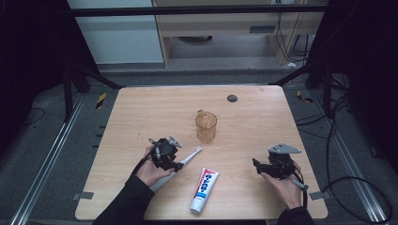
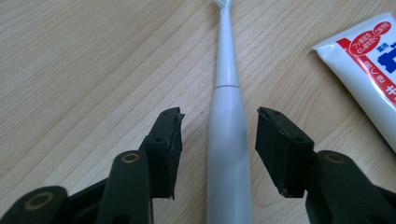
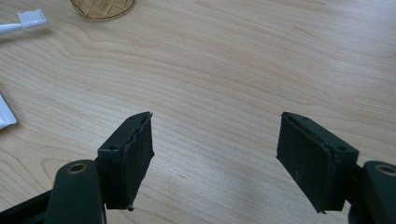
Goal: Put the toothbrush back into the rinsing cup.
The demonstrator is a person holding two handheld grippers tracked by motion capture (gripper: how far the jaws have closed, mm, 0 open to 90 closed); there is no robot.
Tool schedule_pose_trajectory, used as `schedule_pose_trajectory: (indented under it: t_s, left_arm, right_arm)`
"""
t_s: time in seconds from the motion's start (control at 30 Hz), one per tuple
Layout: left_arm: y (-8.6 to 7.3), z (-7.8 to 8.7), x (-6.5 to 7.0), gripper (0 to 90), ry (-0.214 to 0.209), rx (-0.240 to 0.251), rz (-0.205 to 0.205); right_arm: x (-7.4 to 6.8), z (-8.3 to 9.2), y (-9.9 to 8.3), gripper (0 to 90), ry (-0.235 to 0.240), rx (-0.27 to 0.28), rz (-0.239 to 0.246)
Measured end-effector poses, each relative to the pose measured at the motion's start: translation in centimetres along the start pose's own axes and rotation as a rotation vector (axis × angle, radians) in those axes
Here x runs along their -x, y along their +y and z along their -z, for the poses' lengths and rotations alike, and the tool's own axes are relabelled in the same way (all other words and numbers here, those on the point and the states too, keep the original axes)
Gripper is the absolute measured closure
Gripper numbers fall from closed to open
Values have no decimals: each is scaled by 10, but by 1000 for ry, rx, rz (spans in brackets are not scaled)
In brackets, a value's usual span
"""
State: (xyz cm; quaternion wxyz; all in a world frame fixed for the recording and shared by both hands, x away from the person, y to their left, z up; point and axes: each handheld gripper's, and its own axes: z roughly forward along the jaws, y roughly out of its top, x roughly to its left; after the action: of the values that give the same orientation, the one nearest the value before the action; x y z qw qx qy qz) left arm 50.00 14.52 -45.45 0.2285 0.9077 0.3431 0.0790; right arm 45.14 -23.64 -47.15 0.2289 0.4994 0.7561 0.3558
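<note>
A white electric toothbrush (image 1: 190, 156) lies slanted on the wooden table (image 1: 141, 108), bristles toward an amber glass cup (image 1: 206, 126). My left gripper (image 1: 176, 162) is lowered over its handle. In the left gripper view the handle (image 2: 227, 140) runs between the two jaws, and a gap shows on each side, so the left gripper (image 2: 219, 135) is open. A red, white and blue toothpaste tube (image 1: 204, 190) lies just right of it, also seen as the tube (image 2: 369, 79). My right gripper (image 1: 257, 166) rests low at the table's right, and the right gripper (image 3: 215, 154) is open over bare wood.
The cup's base (image 3: 102, 7) and the brush head (image 3: 30, 18) sit at the top left of the right gripper view. A small black disc (image 1: 232, 98) lies near the table's far edge. Cables trail on the floor at the right.
</note>
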Motion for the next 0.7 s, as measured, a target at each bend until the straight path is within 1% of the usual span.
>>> schedule_pose_trajectory:
  t_s: [0.03,0.37,0.47,0.53,0.57,0.7]
  left_arm:
    - [1,-2,0,521,-7,-9,-1]
    - [3,-12,-1,583,-29,-53,-5]
    - [3,-13,-2,599,-35,-56,-3]
    - [3,-14,-2,615,-39,-59,-1]
    - [3,-16,-3,622,-42,-64,-2]
    - [3,-17,-4,638,-46,-65,5]
  right_arm:
    - [0,0,0,271,1,0,1]
    - [0,-2,0,279,0,-5,10]
    - [0,-2,0,280,1,-7,11]
    - [-1,-2,0,281,6,-10,3]
    - [0,-2,0,283,3,-9,14]
    - [0,-2,0,284,6,-14,11]
